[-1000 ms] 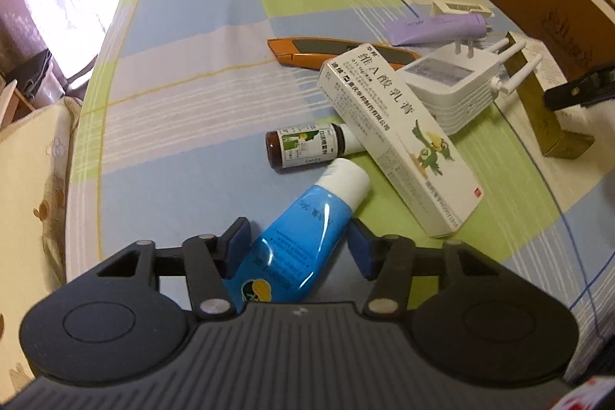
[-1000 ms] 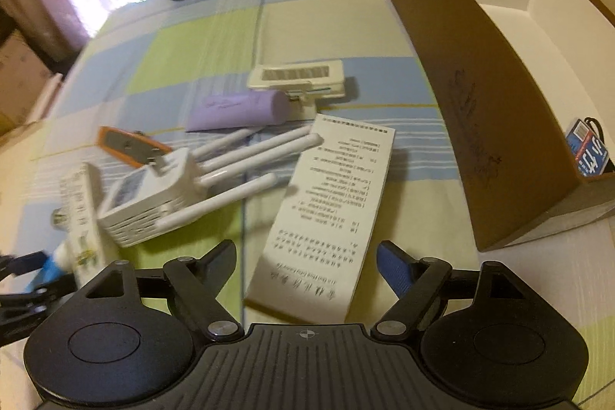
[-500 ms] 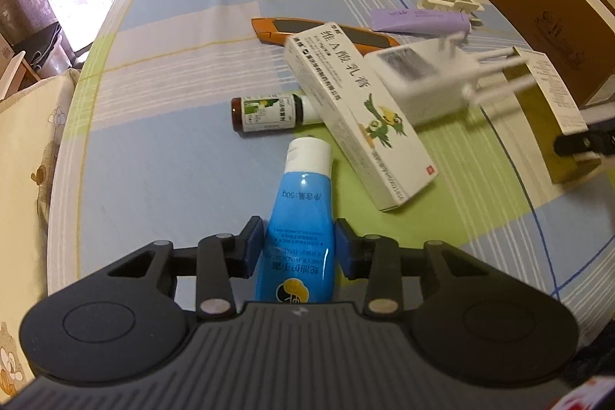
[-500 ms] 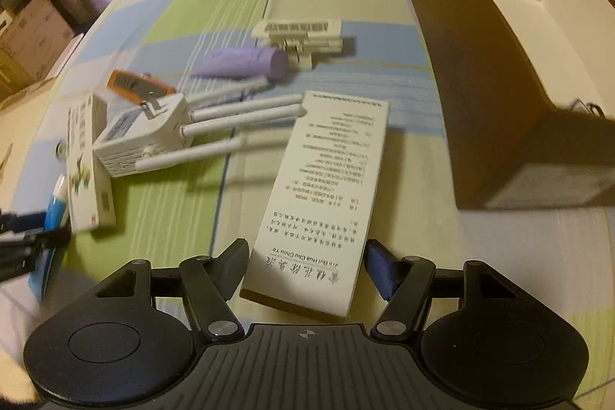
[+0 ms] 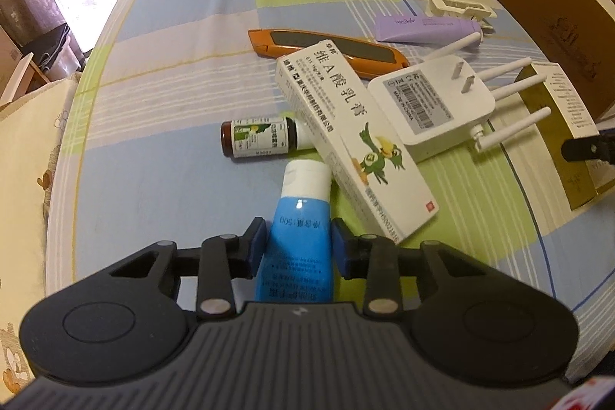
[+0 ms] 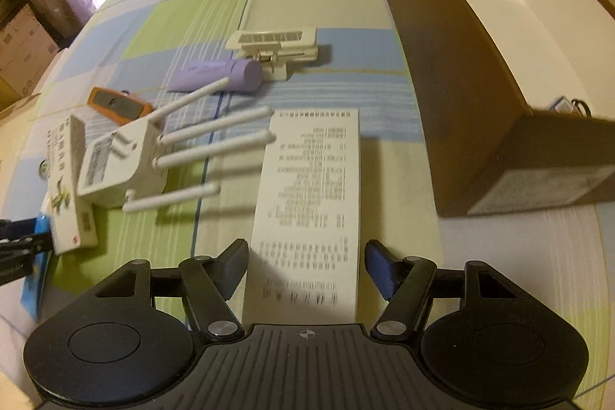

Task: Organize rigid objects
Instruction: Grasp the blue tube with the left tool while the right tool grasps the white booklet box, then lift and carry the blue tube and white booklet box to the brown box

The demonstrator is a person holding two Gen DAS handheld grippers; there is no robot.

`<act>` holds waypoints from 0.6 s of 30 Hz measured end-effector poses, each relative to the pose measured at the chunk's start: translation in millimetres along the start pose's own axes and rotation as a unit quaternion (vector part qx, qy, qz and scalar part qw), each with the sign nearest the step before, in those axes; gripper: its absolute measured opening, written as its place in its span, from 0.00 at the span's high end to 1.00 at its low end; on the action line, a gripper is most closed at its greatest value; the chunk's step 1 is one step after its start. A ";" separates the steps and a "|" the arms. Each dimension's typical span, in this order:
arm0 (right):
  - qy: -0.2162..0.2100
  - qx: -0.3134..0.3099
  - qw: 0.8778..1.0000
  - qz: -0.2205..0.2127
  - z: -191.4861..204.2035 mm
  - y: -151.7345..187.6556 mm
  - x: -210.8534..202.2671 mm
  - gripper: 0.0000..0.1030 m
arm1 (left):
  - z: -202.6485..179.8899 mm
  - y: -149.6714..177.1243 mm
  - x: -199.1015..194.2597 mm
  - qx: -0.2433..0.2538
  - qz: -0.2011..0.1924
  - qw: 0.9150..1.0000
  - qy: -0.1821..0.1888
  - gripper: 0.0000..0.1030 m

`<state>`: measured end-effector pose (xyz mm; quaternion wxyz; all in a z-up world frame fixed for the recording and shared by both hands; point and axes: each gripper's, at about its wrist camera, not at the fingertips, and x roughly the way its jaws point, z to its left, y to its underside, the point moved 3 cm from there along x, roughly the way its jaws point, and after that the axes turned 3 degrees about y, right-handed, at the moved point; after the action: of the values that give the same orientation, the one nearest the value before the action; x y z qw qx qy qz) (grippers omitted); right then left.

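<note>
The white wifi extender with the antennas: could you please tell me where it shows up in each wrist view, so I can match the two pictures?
Left wrist view: the wifi extender lies right of centre, prongs up, antennas pointing right toward the gold box.
Right wrist view: it lies at the left, antennas pointing right toward the same box.
Shared landmark: the purple tube just beyond it.

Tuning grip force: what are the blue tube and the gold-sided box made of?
Blue tube: probably soft plastic, glossy; highlight near its white cap.
Gold-sided box: looks like printed cardboard, matte white top, crisp folded edges, metallic gold side in the left wrist view.
</note>
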<state>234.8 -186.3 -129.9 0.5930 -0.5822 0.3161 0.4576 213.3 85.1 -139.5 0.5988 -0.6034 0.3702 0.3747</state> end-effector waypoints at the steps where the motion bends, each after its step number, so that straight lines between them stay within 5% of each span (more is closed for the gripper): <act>1: 0.003 0.000 1.000 0.000 1.0 -1.6 2.2 0.38 | -0.7 -0.9 0.4 0.000 0.001 1.000 -0.001 0.70; 18: 0.004 -0.011 1.000 -0.011 -6.3 11.1 -4.9 0.45 | -6.1 9.0 -7.5 -0.007 0.001 1.000 -0.008 0.72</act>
<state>223.9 -194.4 -130.7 0.5903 -0.5938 0.3073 0.4524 201.9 78.8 -136.8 0.5973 -0.6037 0.3637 0.3829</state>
